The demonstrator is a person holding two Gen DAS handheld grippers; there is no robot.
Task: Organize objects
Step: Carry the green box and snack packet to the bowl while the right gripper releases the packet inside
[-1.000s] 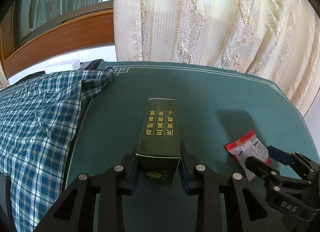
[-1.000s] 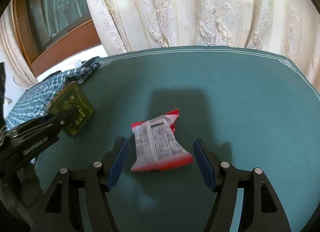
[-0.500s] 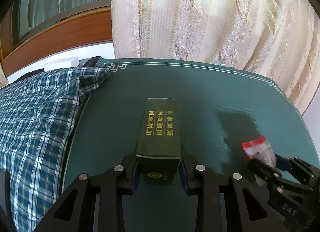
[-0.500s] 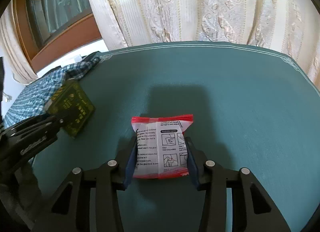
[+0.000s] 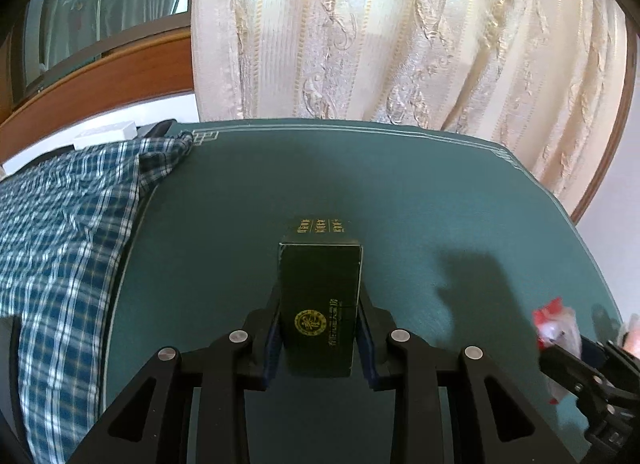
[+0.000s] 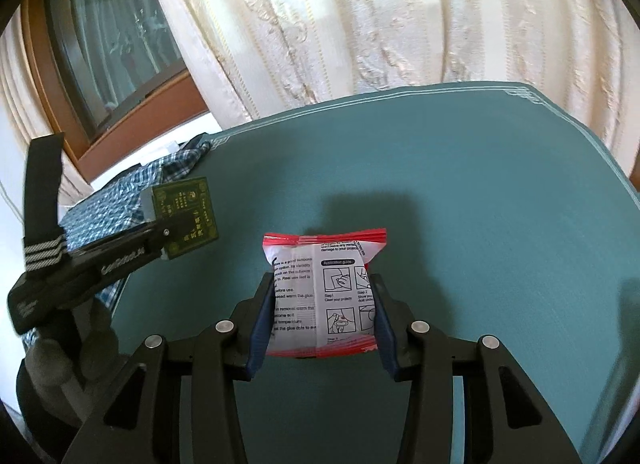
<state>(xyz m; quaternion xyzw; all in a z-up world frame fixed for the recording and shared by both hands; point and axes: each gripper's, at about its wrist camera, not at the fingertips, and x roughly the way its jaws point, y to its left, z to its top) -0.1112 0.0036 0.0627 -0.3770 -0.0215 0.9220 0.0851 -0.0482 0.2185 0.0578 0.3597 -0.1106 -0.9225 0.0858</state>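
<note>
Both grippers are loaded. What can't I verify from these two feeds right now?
- Left wrist view: red-and-white packet blurred, half behind the right gripper.
- Either view: whether the dark green box rests on the green table or is lifted.
- Right wrist view: packet's underside, hidden by the fingers.

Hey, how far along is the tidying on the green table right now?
Done: both items are gripped. In hand: the left gripper is shut on the dark green box, tilted up off the green table; the right gripper is shut on the red-and-white packet. Left: putting both somewhere; no destination is visible, only a plaid cloth on the table's left.
</note>
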